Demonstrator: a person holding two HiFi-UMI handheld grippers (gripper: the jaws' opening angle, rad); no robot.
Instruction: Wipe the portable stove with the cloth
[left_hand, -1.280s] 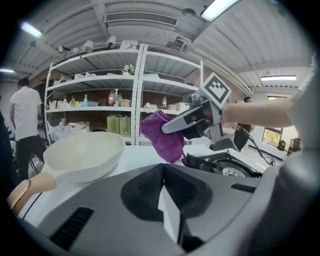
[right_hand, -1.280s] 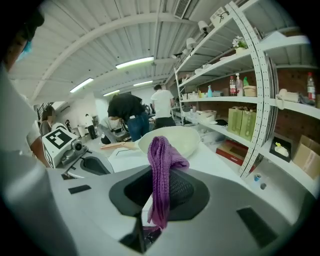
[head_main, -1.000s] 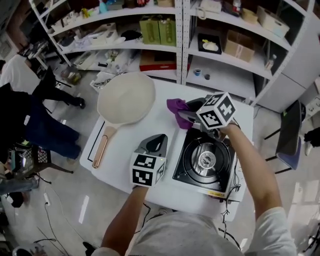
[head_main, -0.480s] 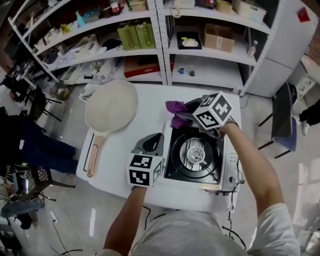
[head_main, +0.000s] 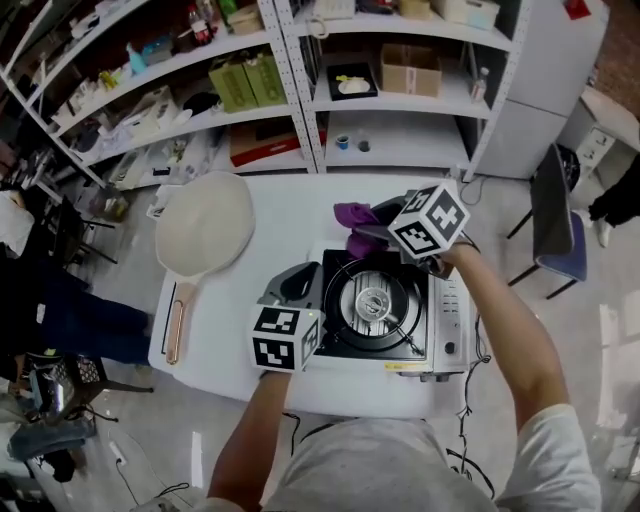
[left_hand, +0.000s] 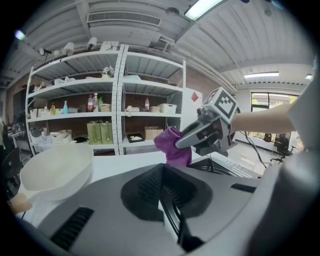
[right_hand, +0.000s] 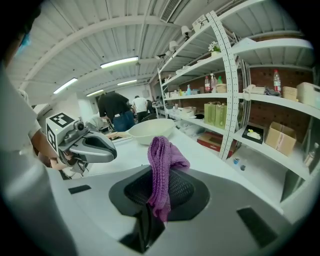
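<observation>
Head view: purple knitted cloth, clenched in right hand-held gripper, is held at far edge of black-and-silver portable stove. Left hand-held gripper is seen closed, empty. Wiping is judged barely begun; whole stove top left.

The portable stove, a silver-bodied box with a black top, a round burner and pan supports, sits flat on the white table along its right edge, its knob panel on the right. The purple knitted cloth is bunched and pinched between the closed jaws of the right tool. It hangs in folds at the stove's far left corner; contact with the stove cannot be told.
</observation>
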